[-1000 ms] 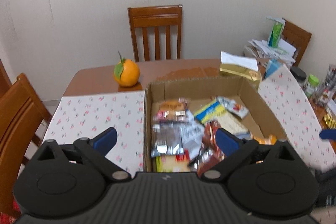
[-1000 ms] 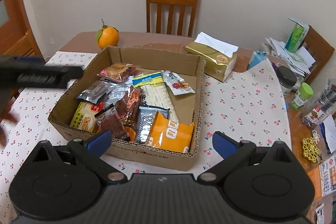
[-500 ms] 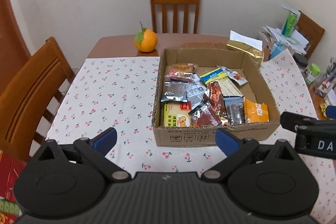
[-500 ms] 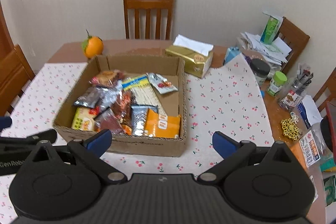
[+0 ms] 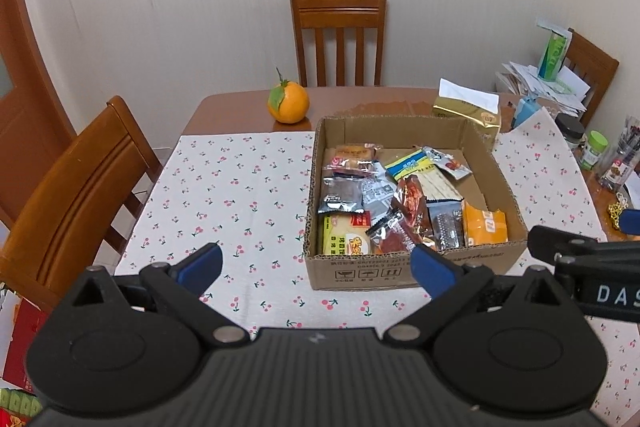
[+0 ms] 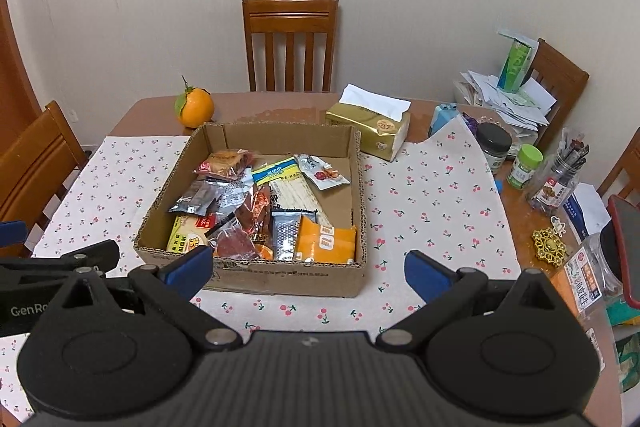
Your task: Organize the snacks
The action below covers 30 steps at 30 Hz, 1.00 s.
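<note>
left wrist, cardboard box (image 5: 360, 273), snack packets (image 5: 404, 203) inside

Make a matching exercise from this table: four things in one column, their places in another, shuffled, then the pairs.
Things:
1. orange
2. tissue pack
3. orange packet
4. green-lidded jar

Places:
A. inside the cardboard box, near right corner
B. bare wood beyond the box's far left corner
C. table's right edge, off the cloth
D. just beyond the box's far right corner

Pairs: 1-B, 2-D, 3-A, 4-C
</note>
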### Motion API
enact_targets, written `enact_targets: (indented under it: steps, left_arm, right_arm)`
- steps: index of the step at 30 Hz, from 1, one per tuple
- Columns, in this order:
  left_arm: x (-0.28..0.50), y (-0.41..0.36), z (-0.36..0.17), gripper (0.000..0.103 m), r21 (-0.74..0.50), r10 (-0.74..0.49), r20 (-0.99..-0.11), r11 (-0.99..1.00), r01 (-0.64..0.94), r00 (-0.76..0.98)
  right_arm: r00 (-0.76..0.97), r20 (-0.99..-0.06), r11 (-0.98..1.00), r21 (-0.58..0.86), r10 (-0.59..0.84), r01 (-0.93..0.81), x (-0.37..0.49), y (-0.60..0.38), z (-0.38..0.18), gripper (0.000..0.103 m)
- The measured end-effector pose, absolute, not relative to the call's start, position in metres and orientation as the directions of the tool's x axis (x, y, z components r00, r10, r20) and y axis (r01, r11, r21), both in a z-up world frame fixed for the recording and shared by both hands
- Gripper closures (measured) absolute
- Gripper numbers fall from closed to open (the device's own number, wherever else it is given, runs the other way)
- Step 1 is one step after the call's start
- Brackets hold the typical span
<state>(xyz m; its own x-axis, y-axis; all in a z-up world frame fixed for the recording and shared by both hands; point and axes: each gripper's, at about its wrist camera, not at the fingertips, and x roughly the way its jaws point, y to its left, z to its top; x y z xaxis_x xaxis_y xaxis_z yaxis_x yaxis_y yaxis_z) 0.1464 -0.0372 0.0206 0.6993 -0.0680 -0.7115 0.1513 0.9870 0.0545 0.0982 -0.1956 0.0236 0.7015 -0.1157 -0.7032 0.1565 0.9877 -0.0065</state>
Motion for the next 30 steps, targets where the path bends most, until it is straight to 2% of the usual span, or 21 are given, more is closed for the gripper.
enact_targets:
  steps: [30]
  left_arm:
    - [0.1473,-0.0357,0.0206,0.003,0.040,-0.079,-0.723,0.987,0.155,0.687]
  right_arm:
    - [0.698,-0.707,0.987,-0.005,-0.119,0.163,0.0954,-0.1961,0.0247,0.000]
